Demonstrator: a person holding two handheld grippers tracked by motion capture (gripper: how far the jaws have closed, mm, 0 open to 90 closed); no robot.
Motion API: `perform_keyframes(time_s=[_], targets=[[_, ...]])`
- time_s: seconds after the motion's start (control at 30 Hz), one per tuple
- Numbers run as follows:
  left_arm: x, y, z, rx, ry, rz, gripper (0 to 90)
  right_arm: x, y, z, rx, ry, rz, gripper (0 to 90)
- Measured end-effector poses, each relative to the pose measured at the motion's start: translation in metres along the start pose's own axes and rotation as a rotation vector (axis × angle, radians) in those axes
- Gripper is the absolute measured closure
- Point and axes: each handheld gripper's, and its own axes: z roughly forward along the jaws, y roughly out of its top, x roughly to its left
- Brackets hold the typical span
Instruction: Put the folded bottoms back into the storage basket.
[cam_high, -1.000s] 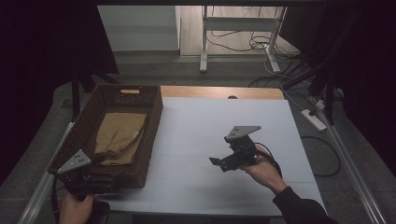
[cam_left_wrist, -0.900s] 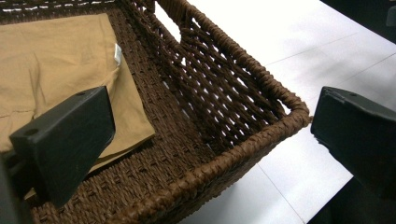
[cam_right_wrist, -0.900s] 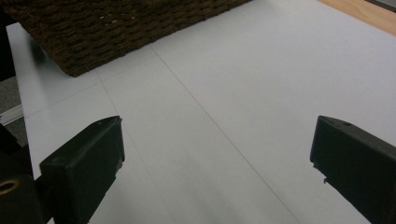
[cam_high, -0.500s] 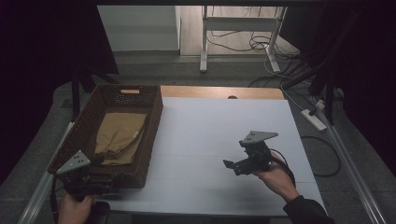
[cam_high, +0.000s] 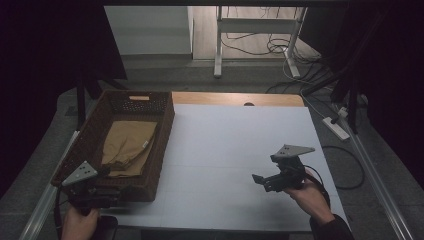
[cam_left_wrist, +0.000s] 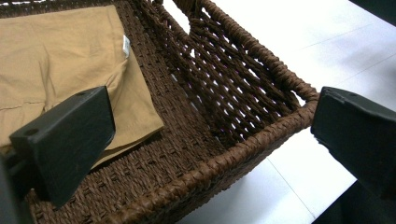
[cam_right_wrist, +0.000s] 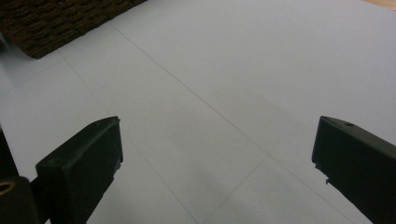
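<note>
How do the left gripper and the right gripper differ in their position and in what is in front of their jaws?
The left gripper sits at the near corner of the wicker basket, while the right gripper is over the bare white table, far from the basket. Ahead of the left jaws lie the basket rim and a folded tan cloth; ahead of the right jaws lies plain tabletop. Both are open and hold nothing.
</note>
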Motion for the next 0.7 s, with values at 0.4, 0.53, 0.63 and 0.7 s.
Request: perform_keyframes(time_s=[0.4, 0.53, 0.63, 0.7], targets=[[0.001, -0.001, 0.001, 0.004, -0.003, 0.004, 0.0, -0.01, -0.016, -0.025, -0.01, -0.061, 0.061, 1.1], [0.001, -0.001, 0.001, 0.005, -0.005, 0.003, 0.0, -0.013, -0.022, -0.034, -0.02, -0.082, 0.078, 0.1], [0.001, -0.001, 0.001, 0.005, -0.007, -0.001, 0.0, -0.015, -0.028, -0.04, -0.024, -0.097, 0.087, 0.1], [0.001, -0.001, 0.001, 0.008, -0.008, -0.004, 0.0, -0.017, -0.034, -0.046, -0.028, -0.11, 0.099, 0.1]])
